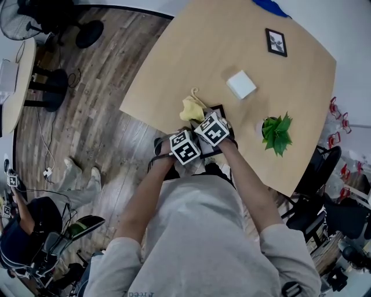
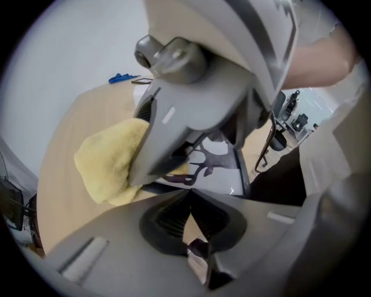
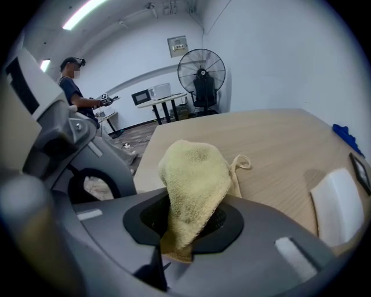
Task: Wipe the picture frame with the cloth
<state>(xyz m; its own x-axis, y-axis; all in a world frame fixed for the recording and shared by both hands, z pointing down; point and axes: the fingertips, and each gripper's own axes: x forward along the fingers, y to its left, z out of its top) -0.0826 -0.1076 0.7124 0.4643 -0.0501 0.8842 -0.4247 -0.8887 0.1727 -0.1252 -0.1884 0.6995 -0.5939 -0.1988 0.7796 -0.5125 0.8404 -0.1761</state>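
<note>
While the right gripper (image 3: 178, 235) clamps the cloth (image 3: 194, 174), the left gripper (image 2: 192, 217) is pinched nearly closed on the frame's (image 2: 223, 174) dark edge. Frame's at the table's (image 1: 191, 52) lower edge, centre of the head view.

A pale wooden table (image 1: 191, 52) stands on a grey-brown plank floor (image 1: 110, 98), with black office chairs (image 1: 307, 217) crowded at its right and a round pale table (image 1: 26, 64) at the far left. Plain white walls (image 3: 261, 52) close the room under a ceiling strip light (image 3: 87, 11). Against the far wall stand a black pedestal fan (image 3: 200, 72) and a white table (image 3: 165, 103) carrying a microwave (image 3: 152, 93).
</note>
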